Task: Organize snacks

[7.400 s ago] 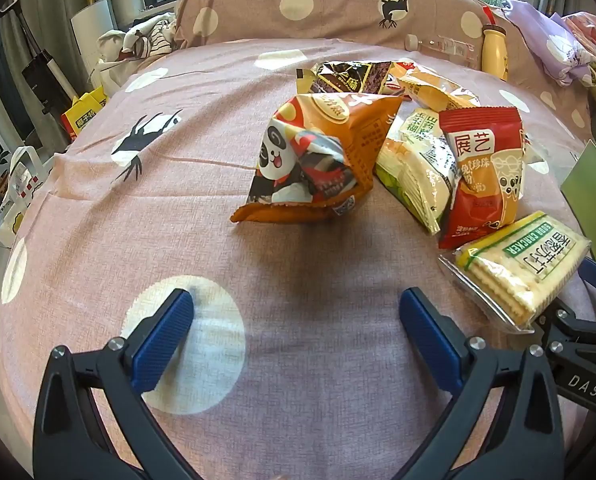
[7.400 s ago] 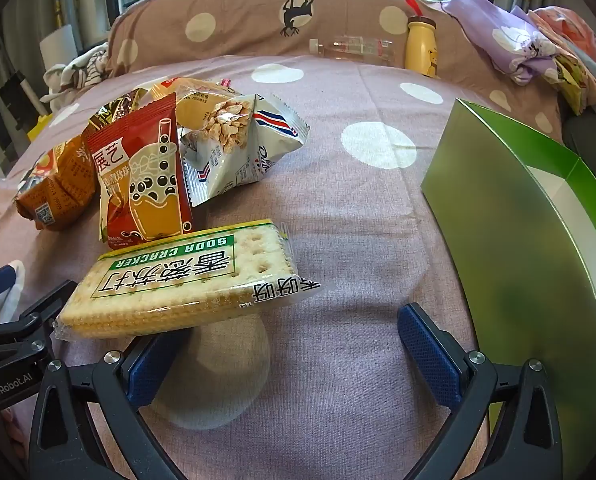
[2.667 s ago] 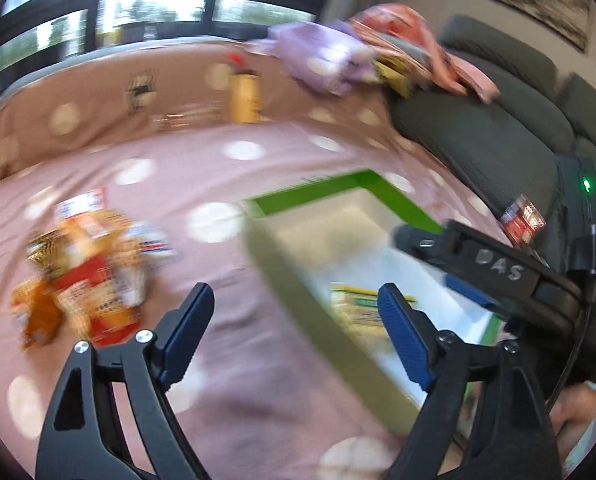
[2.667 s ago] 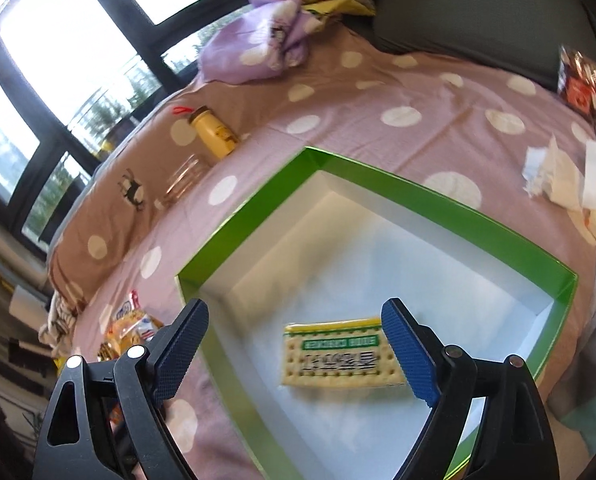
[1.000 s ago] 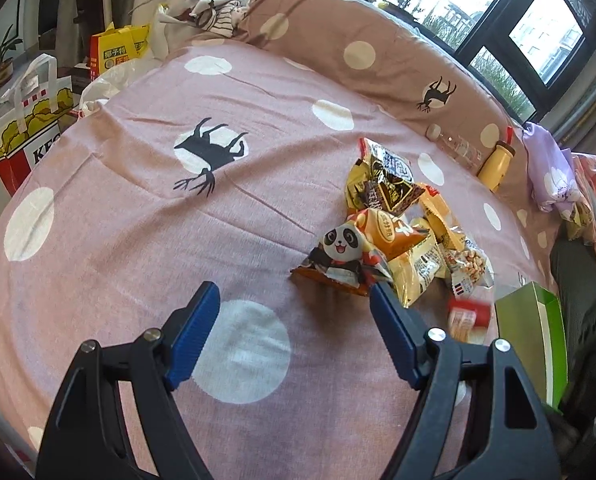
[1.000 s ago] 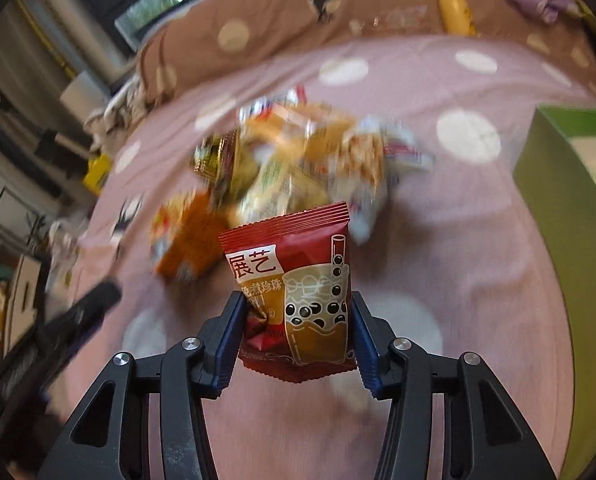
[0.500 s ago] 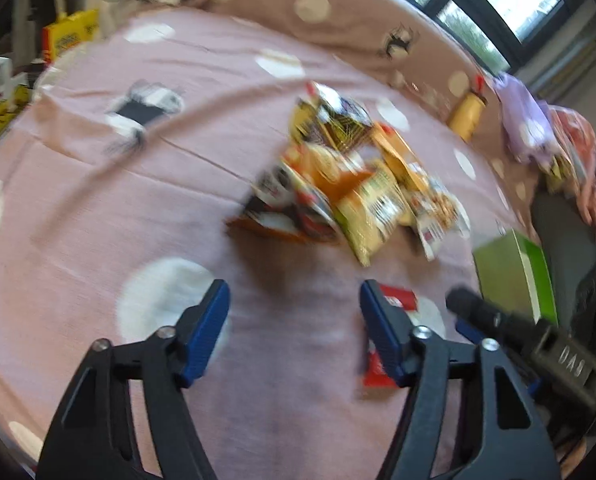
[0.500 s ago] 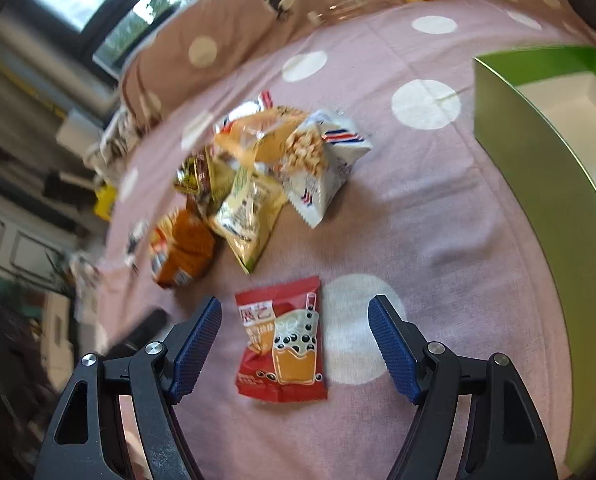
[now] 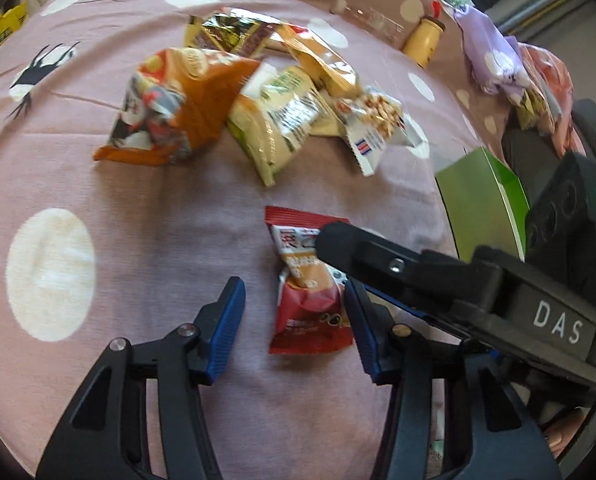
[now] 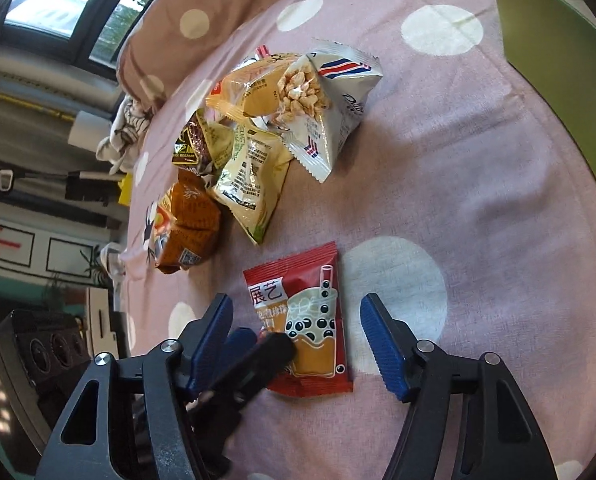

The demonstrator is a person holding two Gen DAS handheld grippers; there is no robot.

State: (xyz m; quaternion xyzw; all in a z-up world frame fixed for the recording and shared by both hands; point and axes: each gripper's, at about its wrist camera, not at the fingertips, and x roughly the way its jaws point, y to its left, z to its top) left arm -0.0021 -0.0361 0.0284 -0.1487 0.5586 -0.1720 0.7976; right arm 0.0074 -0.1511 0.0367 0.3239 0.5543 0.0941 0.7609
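A red bubble-tea snack packet (image 9: 303,280) (image 10: 298,312) lies flat on the pink dotted cover. My left gripper (image 9: 294,330) straddles its lower end with closing jaws. Its right pad (image 9: 357,332) is next to the packet's edge, and its left pad (image 9: 226,328) stands well clear. My right gripper (image 10: 298,340) also has the packet between its jaws, which are closing, and neither pad touches it. One left finger (image 10: 258,354) lies over the packet's lower left corner. One right finger (image 9: 337,240) crosses above the packet. The green box (image 9: 481,196) (image 10: 537,20) stands to the right.
A pile of snack bags lies beyond the packet: an orange panda bag (image 9: 178,108) (image 10: 186,232), a pale green bag (image 9: 278,120), a peanut bag (image 9: 377,120) (image 10: 325,96) and a dark packet (image 9: 234,34). A yellow bottle (image 9: 421,40) stands by the pillow.
A second ago my right gripper held the red packet in the air; it has let go and the packet lies on the cover. My left gripper has moved over it with narrower jaws.
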